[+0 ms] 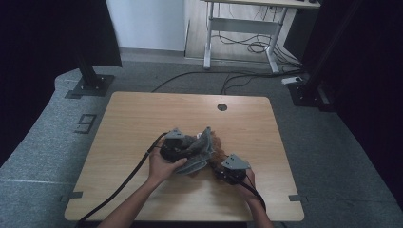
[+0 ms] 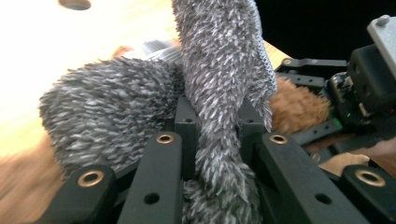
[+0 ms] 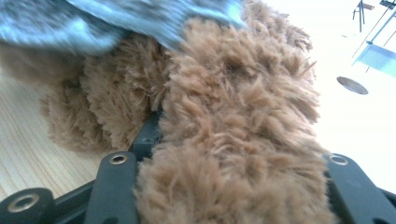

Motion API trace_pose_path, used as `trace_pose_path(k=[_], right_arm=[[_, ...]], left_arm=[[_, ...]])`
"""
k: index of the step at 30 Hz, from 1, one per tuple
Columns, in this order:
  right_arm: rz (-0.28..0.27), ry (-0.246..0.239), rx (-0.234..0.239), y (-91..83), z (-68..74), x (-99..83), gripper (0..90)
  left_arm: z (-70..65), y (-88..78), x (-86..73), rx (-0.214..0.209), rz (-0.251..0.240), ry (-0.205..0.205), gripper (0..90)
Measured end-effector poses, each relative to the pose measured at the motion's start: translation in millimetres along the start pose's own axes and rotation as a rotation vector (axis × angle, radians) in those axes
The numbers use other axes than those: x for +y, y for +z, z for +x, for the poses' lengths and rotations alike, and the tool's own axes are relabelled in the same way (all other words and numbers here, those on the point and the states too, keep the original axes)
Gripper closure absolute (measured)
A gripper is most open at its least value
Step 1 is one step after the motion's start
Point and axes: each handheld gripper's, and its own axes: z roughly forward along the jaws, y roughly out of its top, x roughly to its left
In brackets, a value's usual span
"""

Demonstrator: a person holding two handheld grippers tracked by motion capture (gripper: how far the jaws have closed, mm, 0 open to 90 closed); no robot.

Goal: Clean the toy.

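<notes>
Now | left hand-held gripper [image 2: 219, 135] clenches our grey sock [image 2: 224, 70] | right hand-held gripper [image 3: 233, 186] grasps brown sock [image 3: 243, 121] | pairing unfinished

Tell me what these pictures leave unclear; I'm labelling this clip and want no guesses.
- Shape and kind of the grey fuzzy item: left gripper view crops it at top and bottom; high view too small.
- Brown fuzzy item: right gripper view crops it; the grey one covers its top.
- Right hand-held gripper pads: buried in brown pile.
- Table surface beneath both items: covered.
</notes>
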Motion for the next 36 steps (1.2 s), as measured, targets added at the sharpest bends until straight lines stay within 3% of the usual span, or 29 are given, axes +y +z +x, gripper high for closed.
trace_pose_path(k=[3,7,11,15,18,22,27,31,34,36], right_arm=[[-0.003,-0.018,0.005,-0.8,1.2,0.2,47.9],[-0.009,-0.031,0.011,-2.2,1.3,-1.1,48.1],[-0.009,-0.041,0.015,-3.2,1.5,-1.6,48.2],[-0.006,-0.039,0.014,-3.1,1.7,-1.5,48.3],[-0.009,-0.035,0.013,-2.4,1.8,-1.9,48.4],[-0.006,-0.034,0.015,-2.7,0.7,-2.4,48.5],[-0.009,-0.034,0.014,-2.5,1.1,-2.7,48.5],[-0.010,-0.035,0.012,-2.5,1.8,-3.4,48.6],[-0.006,-0.030,0.011,-2.6,2.0,-3.6,48.6],[0.009,-0.036,0.009,-2.3,1.6,-4.4,48.6]], left_arm=[[9.0,-12.4,-7.4,-0.007,-0.028,-0.030,76.5],[20.6,-29.2,-13.3,0.037,-0.055,-0.050,76.2],[36.8,-44.2,-21.6,0.048,-0.084,-0.099,76.3],[39.8,-55.1,-22.4,0.080,-0.106,-0.106,76.1],[36.2,-53.7,-15.5,0.053,-0.107,-0.114,75.8],[16.1,-39.5,5.0,0.004,-0.117,-0.068,75.8],[-9.9,-6.8,32.2,-0.060,-0.087,-0.031,75.8],[-27.5,25.0,41.9,-0.039,-0.026,0.029,75.6],[-35.6,48.9,33.4,-0.007,0.041,0.076,75.3],[-39.4,53.1,26.3,0.021,0.041,0.124,75.6]])
